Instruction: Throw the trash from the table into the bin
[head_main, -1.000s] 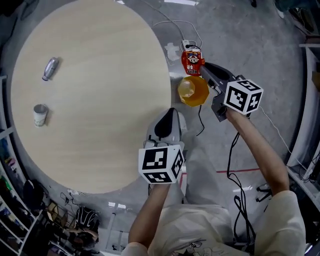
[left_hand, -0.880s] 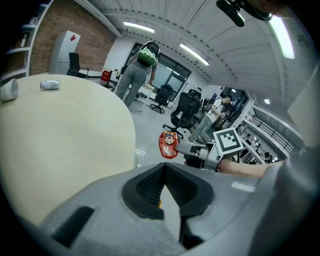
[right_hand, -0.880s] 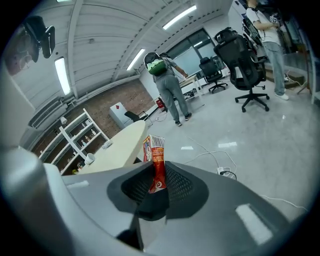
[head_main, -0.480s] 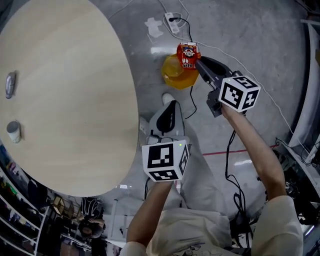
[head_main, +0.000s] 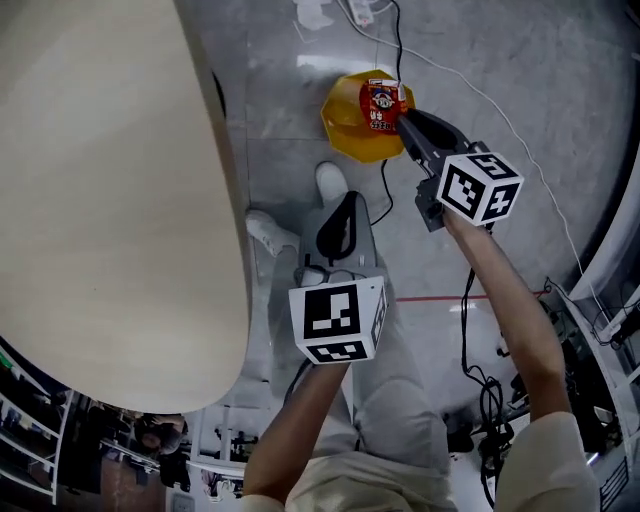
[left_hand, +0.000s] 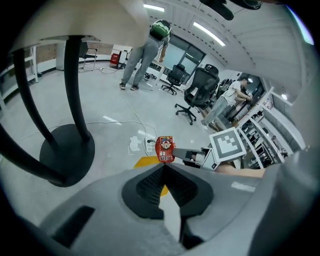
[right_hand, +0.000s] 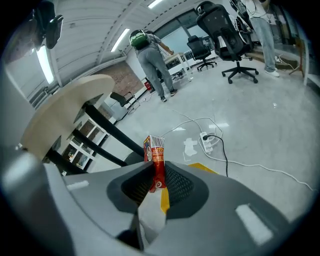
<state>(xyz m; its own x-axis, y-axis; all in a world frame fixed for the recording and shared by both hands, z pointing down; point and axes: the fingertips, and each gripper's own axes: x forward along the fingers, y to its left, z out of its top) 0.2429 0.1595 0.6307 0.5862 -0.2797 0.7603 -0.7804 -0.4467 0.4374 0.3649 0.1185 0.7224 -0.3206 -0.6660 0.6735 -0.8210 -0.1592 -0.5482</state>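
A red snack wrapper (head_main: 383, 105) hangs pinched in my right gripper (head_main: 405, 122), directly over the yellow bin (head_main: 352, 120) on the floor. In the right gripper view the wrapper (right_hand: 155, 160) stands upright between the closed jaws, with the bin's yellow rim (right_hand: 202, 168) just beyond. My left gripper (head_main: 338, 222) is shut and holds nothing; it points down at the floor between the table and the bin. From the left gripper view the wrapper (left_hand: 165, 149) and the right gripper's marker cube (left_hand: 228, 145) show ahead, above the bin (left_hand: 145, 161).
The round wooden table (head_main: 110, 180) fills the left of the head view, on a black pedestal base (left_hand: 67, 150). A white power strip and cables (head_main: 372, 12) lie on the floor beyond the bin. A person's shoes (head_main: 331, 182) stand close to the bin. Office chairs (left_hand: 197, 92) and a standing person (left_hand: 145, 52) are farther off.
Both grippers have dropped lower toward the floor. The right gripper carried the wrapper from beside the bin to over it. The table's bottle and cup have left the view.
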